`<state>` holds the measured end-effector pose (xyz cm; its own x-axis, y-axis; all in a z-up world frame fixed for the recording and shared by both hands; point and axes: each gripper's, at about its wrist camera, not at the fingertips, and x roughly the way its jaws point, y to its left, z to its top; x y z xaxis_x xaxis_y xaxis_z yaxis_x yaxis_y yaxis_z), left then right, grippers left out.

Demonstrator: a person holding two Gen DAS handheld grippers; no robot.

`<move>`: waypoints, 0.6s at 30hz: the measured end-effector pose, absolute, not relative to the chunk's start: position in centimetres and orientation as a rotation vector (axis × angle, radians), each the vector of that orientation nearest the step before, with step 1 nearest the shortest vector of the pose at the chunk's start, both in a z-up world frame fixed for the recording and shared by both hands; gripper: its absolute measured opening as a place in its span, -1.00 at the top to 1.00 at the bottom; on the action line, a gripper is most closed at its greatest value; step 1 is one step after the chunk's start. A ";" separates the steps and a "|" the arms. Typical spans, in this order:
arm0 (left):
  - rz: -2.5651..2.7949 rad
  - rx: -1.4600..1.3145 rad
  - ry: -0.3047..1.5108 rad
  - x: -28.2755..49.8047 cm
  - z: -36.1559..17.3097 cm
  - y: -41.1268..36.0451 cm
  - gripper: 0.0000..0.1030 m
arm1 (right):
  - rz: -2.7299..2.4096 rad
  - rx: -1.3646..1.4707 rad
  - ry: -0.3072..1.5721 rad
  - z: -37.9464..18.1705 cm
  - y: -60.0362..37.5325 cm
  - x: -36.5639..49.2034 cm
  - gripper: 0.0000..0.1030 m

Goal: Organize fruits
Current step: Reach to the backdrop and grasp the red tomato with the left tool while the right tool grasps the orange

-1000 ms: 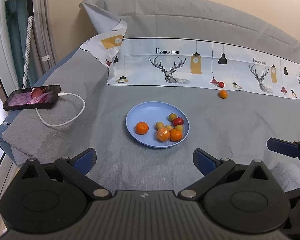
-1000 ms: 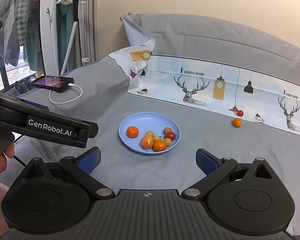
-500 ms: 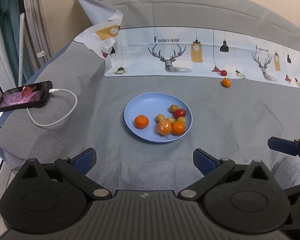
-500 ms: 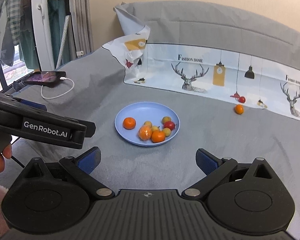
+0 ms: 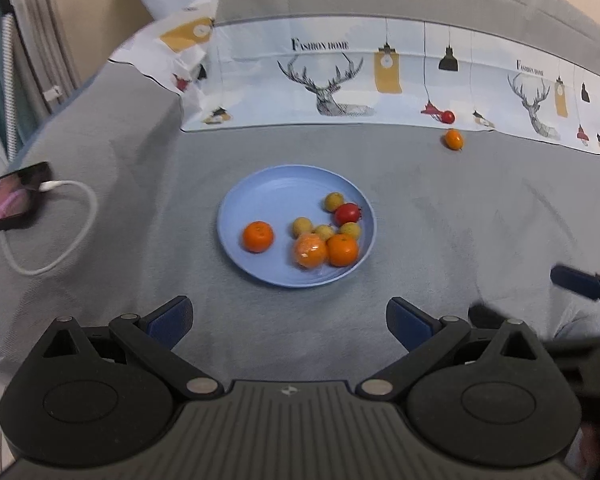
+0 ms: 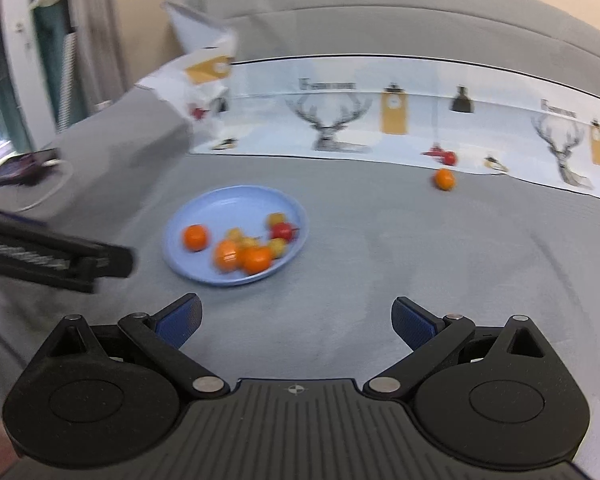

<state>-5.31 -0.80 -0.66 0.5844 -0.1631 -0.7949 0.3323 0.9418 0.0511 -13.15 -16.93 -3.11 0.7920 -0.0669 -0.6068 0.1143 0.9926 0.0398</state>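
Holding both tongs, left (image 5: 288,318) and right (image 6: 296,320), wide open, empty; stray orange (image 6: 444,179) lying ahead-right, outside plate (image 6: 188,264), awaiting pickup

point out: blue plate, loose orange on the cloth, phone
blue plate (image 5: 268,188): left wrist view, bare upper part of its surface.
loose orange (image 5: 454,139): left wrist view, middle of the fruit.
phone (image 5: 8,200): left wrist view, middle of the lit screen.
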 end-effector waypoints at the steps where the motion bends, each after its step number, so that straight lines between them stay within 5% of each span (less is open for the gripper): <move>1: -0.298 0.199 0.919 -4.7 -0.8 -1.4 -1.00 | -0.117 0.074 0.645 -3.5 -17.8 -12.4 -0.95; 18: -0.374 0.212 0.960 9.6 -3.0 -15.4 -1.00 | -0.369 0.159 0.632 -12.0 -39.3 14.7 -0.93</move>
<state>9.55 -15.40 -2.99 0.5161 -0.2160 -0.8288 0.4018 0.9157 0.0115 14.69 -39.31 -12.02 0.7444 -0.2877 -0.6026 0.3837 0.9229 0.0333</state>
